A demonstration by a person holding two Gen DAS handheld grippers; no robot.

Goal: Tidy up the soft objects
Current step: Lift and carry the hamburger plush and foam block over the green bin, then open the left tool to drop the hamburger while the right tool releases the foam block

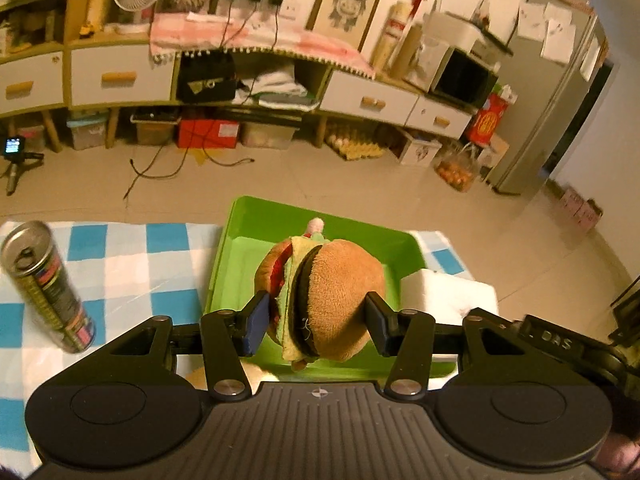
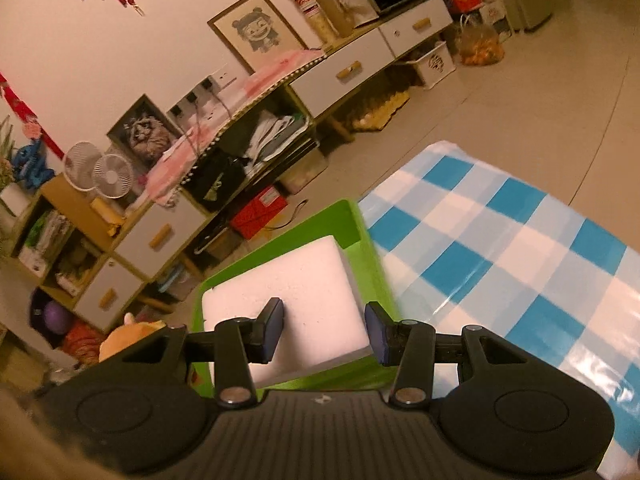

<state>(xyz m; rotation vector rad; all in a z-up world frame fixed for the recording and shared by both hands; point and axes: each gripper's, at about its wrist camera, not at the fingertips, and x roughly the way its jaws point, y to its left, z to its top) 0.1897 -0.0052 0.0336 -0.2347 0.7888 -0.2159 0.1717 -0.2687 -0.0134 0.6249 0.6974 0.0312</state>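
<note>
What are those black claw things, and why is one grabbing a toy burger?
They are grabbing tools, one in each of a person's hands, each with a camera looking along its two fingers. In the left camera's picture, the left gripper squeezes a plush burger above a green bin. A can stands on the checked cloth beside it. In the right camera's picture, the right gripper holds a white foam block over the same bin. Both soft things look headed into it.
</note>
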